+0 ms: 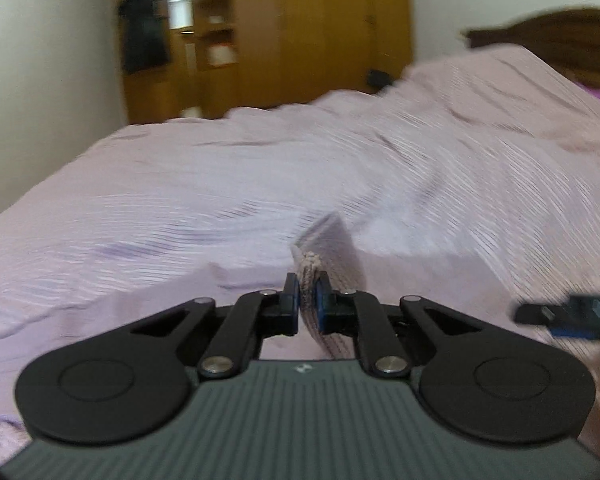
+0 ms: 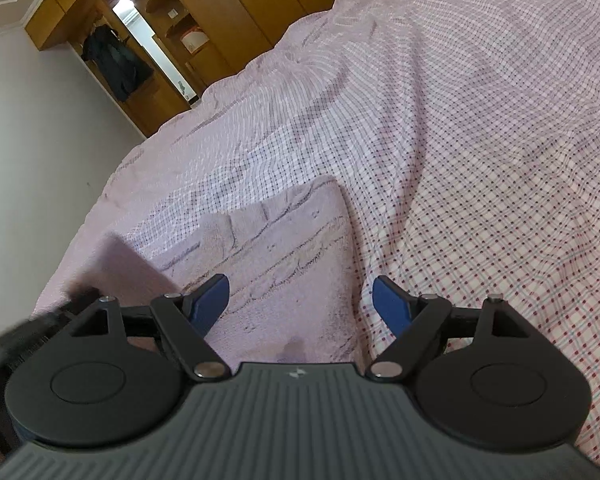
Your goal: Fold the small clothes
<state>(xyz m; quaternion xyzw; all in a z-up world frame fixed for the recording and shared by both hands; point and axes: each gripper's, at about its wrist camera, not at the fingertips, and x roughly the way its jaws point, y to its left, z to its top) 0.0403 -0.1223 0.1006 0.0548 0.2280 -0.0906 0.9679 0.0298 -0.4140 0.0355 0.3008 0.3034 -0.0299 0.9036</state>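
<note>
Now left tool [image 1: 307, 292] clenched on pale cloth [image 1: 328, 240] edge — lifted off checked bedspread [image 1: 180, 184], right tool [image 2: 300, 300] released — above cloth.

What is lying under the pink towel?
The checked bedsheet lies under the pink towel. Its left edge is pinched up by the left tool; anything beneath the flat part is covered.

Soft dim indoor light, left wrist view heavily motion-smeared across the bedspread [image 1: 220, 184]; right view sharper, glare from the mirror [image 2: 140, 28], fisheye-bent edges
</note>
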